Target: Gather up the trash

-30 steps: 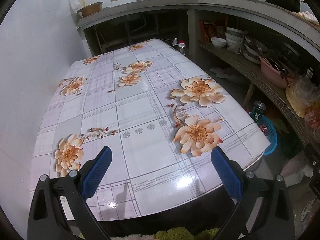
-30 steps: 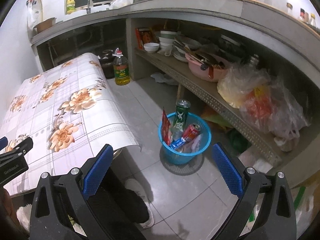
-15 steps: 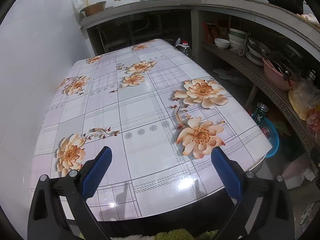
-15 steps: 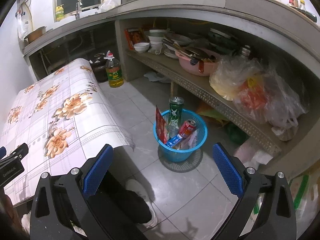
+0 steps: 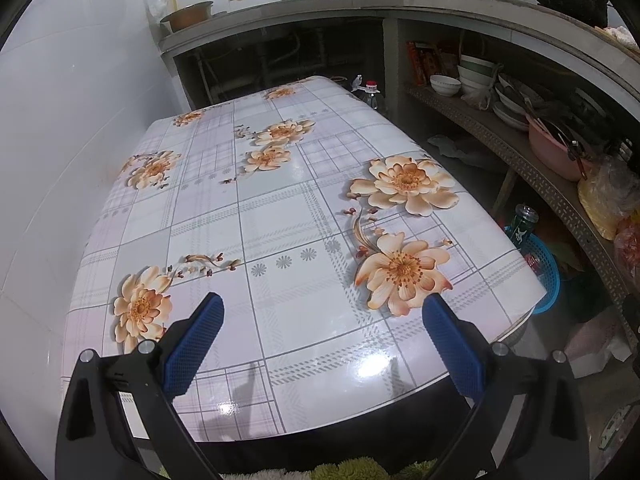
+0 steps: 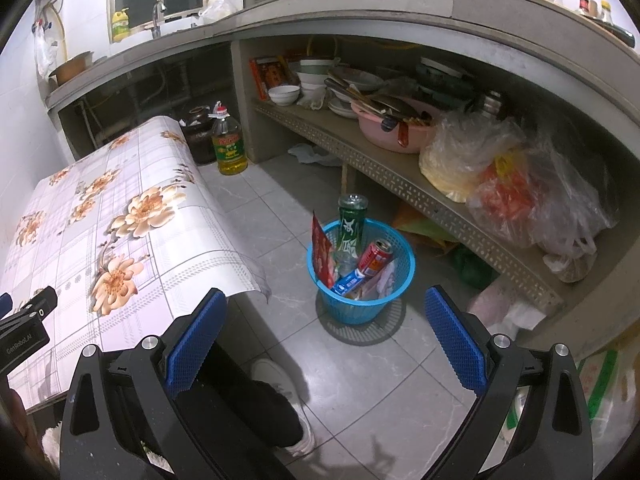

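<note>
The left gripper (image 5: 320,320) hangs with jaws spread wide and empty over the near edge of a table (image 5: 280,220) under a glossy flowered check cloth. The right gripper (image 6: 324,312), equally wide and empty, looks down at grey floor tiles (image 6: 380,380). Between and just beyond its jaws stands a blue basket (image 6: 360,304) holding a green bottle (image 6: 351,228), a red can (image 6: 374,256) and a blue tube (image 6: 348,282). "GenRobot.AI" marks the other gripper's body at that view's left edge.

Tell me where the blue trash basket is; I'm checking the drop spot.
The blue trash basket stands on the tiled floor, right wrist view centre, between the floral table and the shelf.
</note>
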Demonstrator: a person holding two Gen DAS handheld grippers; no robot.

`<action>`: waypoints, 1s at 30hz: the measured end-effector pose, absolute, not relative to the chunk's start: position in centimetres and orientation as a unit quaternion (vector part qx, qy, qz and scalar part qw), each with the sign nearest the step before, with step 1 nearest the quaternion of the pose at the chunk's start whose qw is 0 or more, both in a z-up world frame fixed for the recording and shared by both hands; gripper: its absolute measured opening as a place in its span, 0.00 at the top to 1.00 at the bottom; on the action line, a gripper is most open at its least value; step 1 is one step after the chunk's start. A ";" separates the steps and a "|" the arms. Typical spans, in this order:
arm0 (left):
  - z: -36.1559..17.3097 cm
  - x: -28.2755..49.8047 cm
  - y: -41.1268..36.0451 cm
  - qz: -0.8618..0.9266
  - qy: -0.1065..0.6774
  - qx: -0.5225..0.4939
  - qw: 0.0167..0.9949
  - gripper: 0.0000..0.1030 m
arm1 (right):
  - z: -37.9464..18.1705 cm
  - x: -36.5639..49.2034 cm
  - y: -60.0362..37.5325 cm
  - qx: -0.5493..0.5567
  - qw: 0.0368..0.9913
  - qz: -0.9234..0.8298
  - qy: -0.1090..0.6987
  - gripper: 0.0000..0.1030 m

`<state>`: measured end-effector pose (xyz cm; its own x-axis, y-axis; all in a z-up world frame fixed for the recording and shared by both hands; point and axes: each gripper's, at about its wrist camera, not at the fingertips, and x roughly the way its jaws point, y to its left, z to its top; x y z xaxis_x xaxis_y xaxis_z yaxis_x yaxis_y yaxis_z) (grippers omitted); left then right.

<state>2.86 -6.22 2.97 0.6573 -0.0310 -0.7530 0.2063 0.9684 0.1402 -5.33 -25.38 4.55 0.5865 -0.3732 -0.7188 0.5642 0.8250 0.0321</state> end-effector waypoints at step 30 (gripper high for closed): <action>2.9 2.8 -6.3 -0.065 0.411 0.108 0.903 0.05 | 5.0 -5.2 -25.6 0.125 0.884 -0.265 0.365 0.08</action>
